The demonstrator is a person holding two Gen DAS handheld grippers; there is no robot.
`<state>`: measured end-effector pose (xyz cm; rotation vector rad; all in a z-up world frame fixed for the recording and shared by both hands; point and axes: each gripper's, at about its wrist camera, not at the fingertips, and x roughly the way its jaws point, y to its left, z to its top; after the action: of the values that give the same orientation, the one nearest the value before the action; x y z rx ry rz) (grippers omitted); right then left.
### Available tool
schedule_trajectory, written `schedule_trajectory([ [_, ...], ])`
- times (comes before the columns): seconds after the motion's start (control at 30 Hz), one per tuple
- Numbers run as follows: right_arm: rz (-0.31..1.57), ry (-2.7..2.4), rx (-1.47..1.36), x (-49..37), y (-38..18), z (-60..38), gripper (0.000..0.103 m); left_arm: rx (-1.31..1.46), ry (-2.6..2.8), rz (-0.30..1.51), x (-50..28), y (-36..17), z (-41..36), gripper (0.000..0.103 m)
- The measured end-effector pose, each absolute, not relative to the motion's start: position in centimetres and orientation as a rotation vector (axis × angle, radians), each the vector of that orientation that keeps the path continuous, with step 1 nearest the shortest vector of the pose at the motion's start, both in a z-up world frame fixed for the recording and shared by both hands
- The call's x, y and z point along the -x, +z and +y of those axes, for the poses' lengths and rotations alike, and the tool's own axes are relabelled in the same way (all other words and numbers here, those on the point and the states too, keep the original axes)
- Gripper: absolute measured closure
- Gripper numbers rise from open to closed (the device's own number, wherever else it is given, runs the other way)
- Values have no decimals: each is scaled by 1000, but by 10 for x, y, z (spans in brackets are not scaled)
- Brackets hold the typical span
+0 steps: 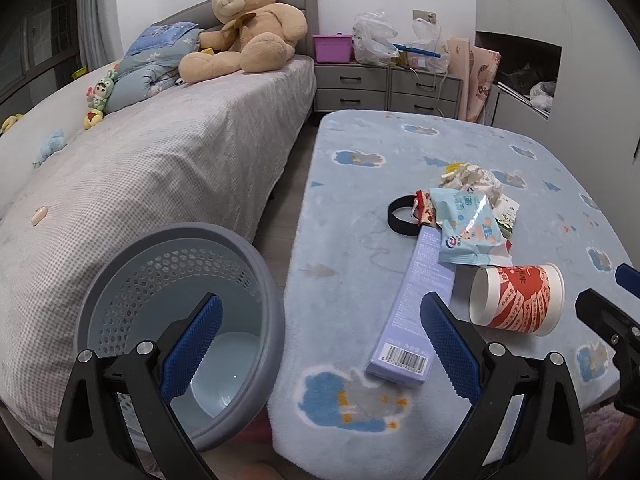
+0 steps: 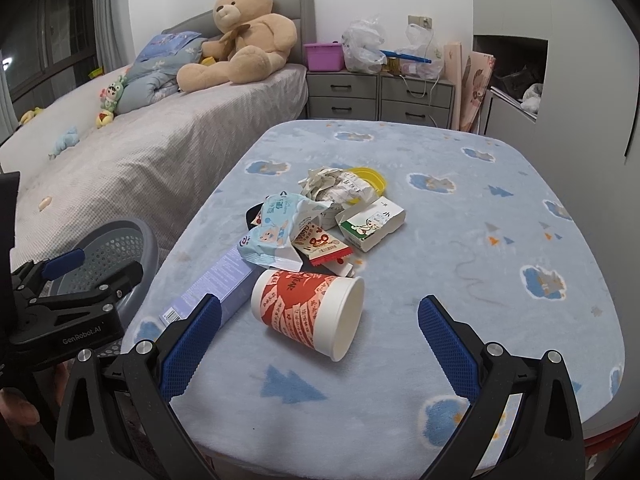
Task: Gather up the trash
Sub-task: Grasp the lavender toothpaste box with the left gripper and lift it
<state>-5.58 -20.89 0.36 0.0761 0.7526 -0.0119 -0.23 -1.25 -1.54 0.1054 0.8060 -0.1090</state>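
Observation:
A pile of trash lies on the blue blanket-covered table [image 2: 460, 264]. A red and white paper cup [image 2: 308, 312] [image 1: 516, 300] lies on its side nearest me. Behind it are a purple box [image 1: 416, 308] [image 2: 216, 284], a blue snack bag [image 2: 276, 232] [image 1: 468, 228], a red wrapper [image 2: 324, 246], a small green and white carton [image 2: 372, 222], crumpled paper [image 2: 336, 186] and a yellow lid [image 2: 370, 178]. A grey perforated trash bin [image 1: 180, 320] [image 2: 108, 256] stands left of the table. My left gripper [image 1: 320, 332] is open and empty, between bin and table. My right gripper [image 2: 320, 332] is open and empty, just before the cup.
A bed [image 1: 140, 168] with a big teddy bear [image 1: 244, 28] and soft toys runs along the left. Grey drawers [image 1: 388, 84] with a pink box and plastic bags stand behind the table. A black band [image 1: 402, 216] lies by the pile.

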Motion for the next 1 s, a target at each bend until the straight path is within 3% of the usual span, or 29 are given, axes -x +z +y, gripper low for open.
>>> schedule_trajectory([
  [0.73, 792, -36, -134, 45, -6, -237, 6, -161, -285, 1012, -52, -87, -64, 8],
  [1.0, 796, -37, -134, 44, -7, -238, 6, -156, -320, 1001, -63, -88, -74, 11],
])
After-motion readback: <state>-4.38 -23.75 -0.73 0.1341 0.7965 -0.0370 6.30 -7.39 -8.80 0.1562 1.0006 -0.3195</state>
